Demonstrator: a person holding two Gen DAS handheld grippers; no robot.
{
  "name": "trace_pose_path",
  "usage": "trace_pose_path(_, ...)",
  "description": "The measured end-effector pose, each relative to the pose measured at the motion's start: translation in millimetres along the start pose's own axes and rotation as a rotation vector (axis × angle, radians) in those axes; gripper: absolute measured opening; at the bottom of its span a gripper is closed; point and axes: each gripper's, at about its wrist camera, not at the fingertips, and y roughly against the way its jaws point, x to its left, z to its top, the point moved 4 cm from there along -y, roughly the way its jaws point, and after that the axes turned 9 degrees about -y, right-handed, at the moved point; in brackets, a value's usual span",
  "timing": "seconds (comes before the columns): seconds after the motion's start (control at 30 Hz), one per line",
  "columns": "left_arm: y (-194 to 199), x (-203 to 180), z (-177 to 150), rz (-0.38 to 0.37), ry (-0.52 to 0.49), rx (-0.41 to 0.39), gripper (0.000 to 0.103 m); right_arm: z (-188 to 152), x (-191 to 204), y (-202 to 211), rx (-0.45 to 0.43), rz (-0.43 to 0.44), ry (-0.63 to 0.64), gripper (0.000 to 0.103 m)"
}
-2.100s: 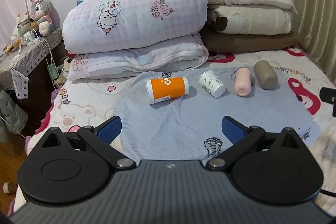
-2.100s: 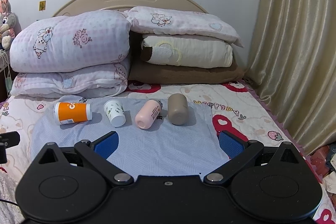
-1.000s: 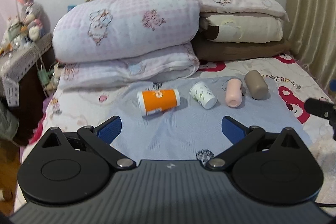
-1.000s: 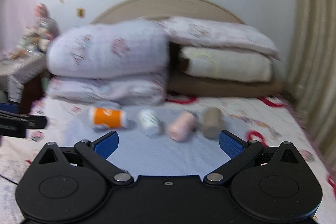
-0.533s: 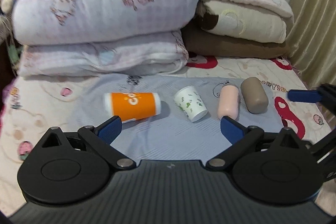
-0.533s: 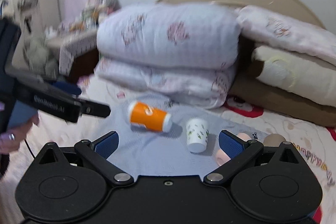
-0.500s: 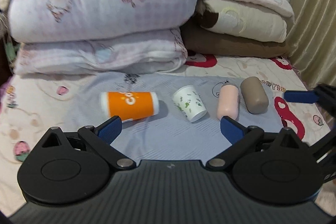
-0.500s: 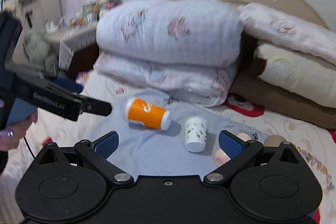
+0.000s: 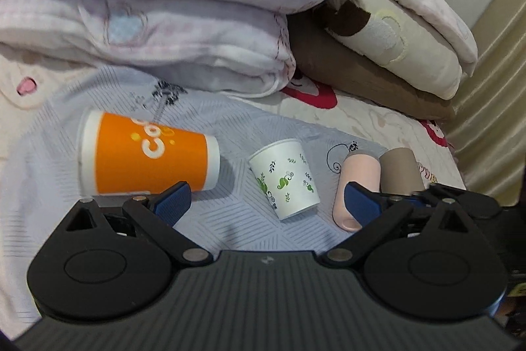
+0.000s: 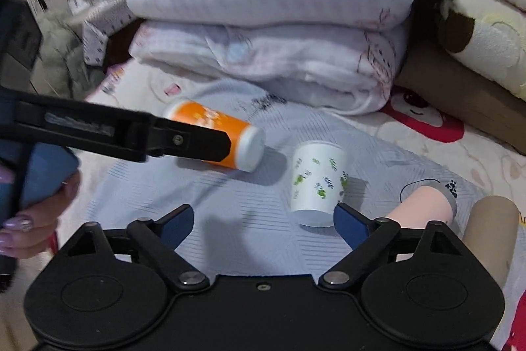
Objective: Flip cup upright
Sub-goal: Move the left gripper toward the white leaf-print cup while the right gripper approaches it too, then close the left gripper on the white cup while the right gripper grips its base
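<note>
Four cups are lying on their sides in a row on the grey mat point(image 9: 230, 219) spread over the bed point(image 9: 388, 117), near the folded quilts point(image 9: 184, 32) at its head edge. Both claws are hanging spread wide and empty: the left claw point(image 9: 266, 204) low over the mat's near edge, the right claw point(image 10: 263, 221) beside it.

The step in hand looks like the approach, and which cup is meant is not settled; the orange cup point(image 9: 144, 155) and the white leaf-print cup point(image 9: 286, 178) are sitting closest to the blue fingertips point(image 9: 171, 198). To do it well, the claw should be straddling the cup across its middle, squeezing gently since paper walls will likely buckle, then swinging the base down onto the mat. The soft bedding may be letting a stood cup topple.

The orange cup is wide, white-rimmed, with white lettering, its mouth pointing toward the bed's left edge. The pink cup point(image 9: 356, 183) and the taupe cup point(image 9: 399, 168) are lying touching, toward the right edge.
</note>
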Motion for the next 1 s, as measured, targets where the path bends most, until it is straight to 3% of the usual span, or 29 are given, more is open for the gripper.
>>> trace_pose_path(0.27, -40.8, -7.3, -20.7, -0.064, 0.004, 0.001, 0.097, -11.4, -10.7, -34.3, -0.045, -0.038, 0.026, 0.086)
trace_pose_path(0.43, -57.0, -6.4, -29.7, -0.089, 0.003, 0.016, 0.089, -14.3, -23.1, -48.3, -0.075, -0.113, 0.036, 0.085)
trace_pose_path(0.77, -69.4, 7.6, -29.5, -0.151, 0.079, -0.014, 0.086, -7.5, -31.2, -66.9, -0.067, -0.085, 0.009, 0.085)
trace_pose_path(0.9, -76.9, 10.6, -30.3, -0.176, 0.109, -0.009, 0.079, -4.1, -35.4, -71.4, -0.074, -0.091, -0.01, 0.081)
trace_pose_path(1.0, -81.0, 11.9, -31.2, -0.185, 0.11, 0.001, 0.072, -3.8, -37.3, -75.2, -0.069, -0.092, -0.018, 0.07)
